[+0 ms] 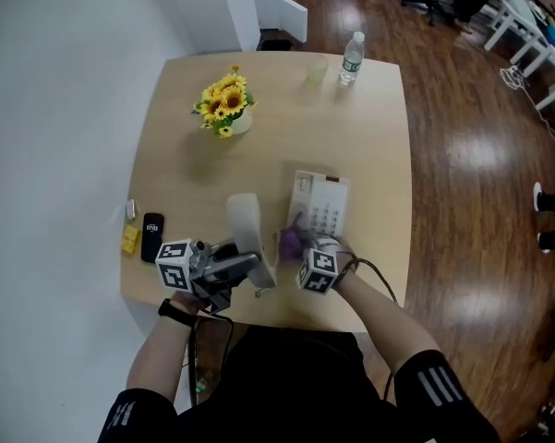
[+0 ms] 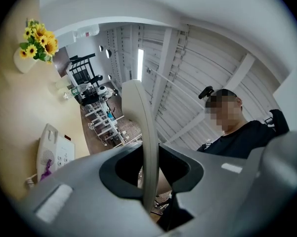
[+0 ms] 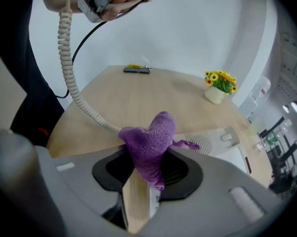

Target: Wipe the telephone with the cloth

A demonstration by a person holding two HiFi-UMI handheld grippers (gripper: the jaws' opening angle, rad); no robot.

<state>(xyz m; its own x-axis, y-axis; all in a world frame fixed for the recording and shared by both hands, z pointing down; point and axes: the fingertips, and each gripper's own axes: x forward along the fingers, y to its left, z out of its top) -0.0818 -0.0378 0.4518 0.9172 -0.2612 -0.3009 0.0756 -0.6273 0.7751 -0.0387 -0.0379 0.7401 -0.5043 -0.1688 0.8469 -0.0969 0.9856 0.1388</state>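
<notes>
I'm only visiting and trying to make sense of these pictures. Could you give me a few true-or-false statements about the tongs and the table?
1. The left tongs clamp the beige plastic telephone handset. True.
2. The right tongs are empty. False: they grip a purple fuzzy cloth.
3. The yellow sunflowers in a white vase lie tipped over. False: they stand upright.
4. A clear plastic water bottle stands near the far edge of the light wooden table. True.

Bright, even light glares off the wooden floor [image 1: 476,150]; fisheye bends edges (gripper views darken at rims).
</notes>
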